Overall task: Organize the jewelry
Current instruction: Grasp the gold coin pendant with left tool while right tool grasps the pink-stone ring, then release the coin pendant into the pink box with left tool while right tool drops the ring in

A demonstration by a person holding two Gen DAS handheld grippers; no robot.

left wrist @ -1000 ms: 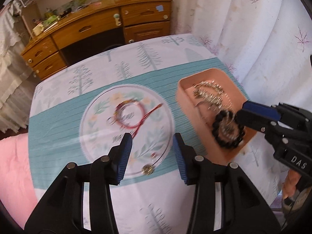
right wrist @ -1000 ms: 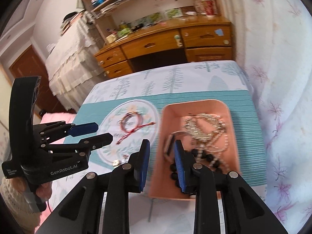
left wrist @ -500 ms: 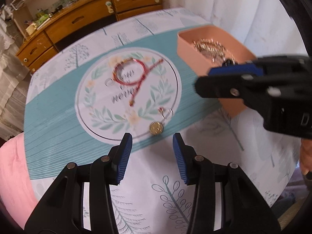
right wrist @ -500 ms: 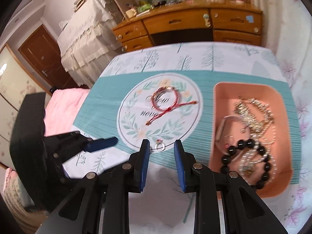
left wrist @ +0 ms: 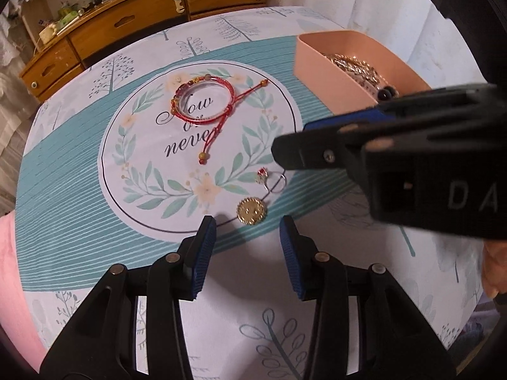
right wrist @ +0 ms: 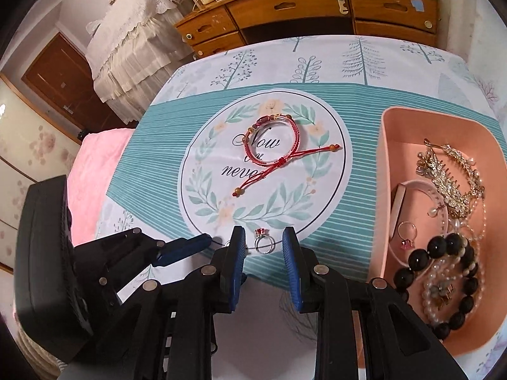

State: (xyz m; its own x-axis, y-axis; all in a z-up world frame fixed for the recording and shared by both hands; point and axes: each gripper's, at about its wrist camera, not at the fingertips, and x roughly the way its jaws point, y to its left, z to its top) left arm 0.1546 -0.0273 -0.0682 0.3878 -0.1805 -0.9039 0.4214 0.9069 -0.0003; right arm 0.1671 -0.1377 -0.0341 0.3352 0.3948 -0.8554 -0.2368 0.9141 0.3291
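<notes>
We hold our left gripper (left wrist: 248,232) low over the surface (left wrist: 240,288), which is covered by a white cloth printed with trees and a teal striped band; its blue-padded fingers (left wrist: 204,250) stand apart with nothing between them. Just ahead of them lies a round gold-coloured pendant (left wrist: 251,211) on the edge of the cloth's printed circle.

Our right gripper (right wrist: 263,243) also has its fingers (right wrist: 237,253) spread, and a small silver ring with a red stone (right wrist: 263,241) sits on the cloth in the gap between their tips; we cannot tell whether either pad touches it. In the left wrist view the same ring (left wrist: 272,178) lies just beyond the pendant, partly under the right gripper (left wrist: 291,155), whose body crosses that view from the right.

Farther out, a red braided cord bracelet with small beads (right wrist: 274,145) rests around a clear bangle in the middle of the printed circle, its tails trailing toward us.

To the right stands a peach-pink plastic tray (right wrist: 388,158) holding a black bead bracelet (right wrist: 443,272), a gold-coloured hair comb (right wrist: 450,180), pearl strands (right wrist: 435,288) and another ring (right wrist: 407,234).
</notes>
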